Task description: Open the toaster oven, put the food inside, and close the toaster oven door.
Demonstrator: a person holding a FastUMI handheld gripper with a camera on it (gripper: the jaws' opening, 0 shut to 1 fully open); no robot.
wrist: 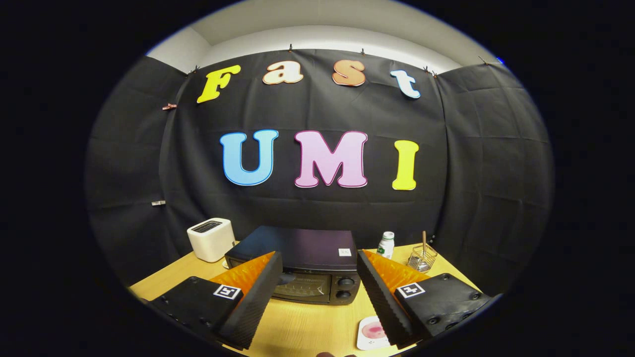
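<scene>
A black toaster oven (307, 253) stands on the wooden table (307, 322), just ahead of my fingers, with its glass door shut and two knobs (346, 287) on its right side. My gripper (320, 262) hangs above the table with its fingers spread wide and nothing between them. The left fingertip (273, 263) overlaps the oven's left front corner in the picture, and the right one (364, 263) sits by its right edge. A small white plate with a pink piece of food (373, 333) lies on the table close under the right finger.
A white pop-up toaster (211, 239) stands left of the oven. To the oven's right are a small white bottle with a green label (386, 245) and a wire basket holding a stick (422, 258). Black cloth walls close the table at the back and sides.
</scene>
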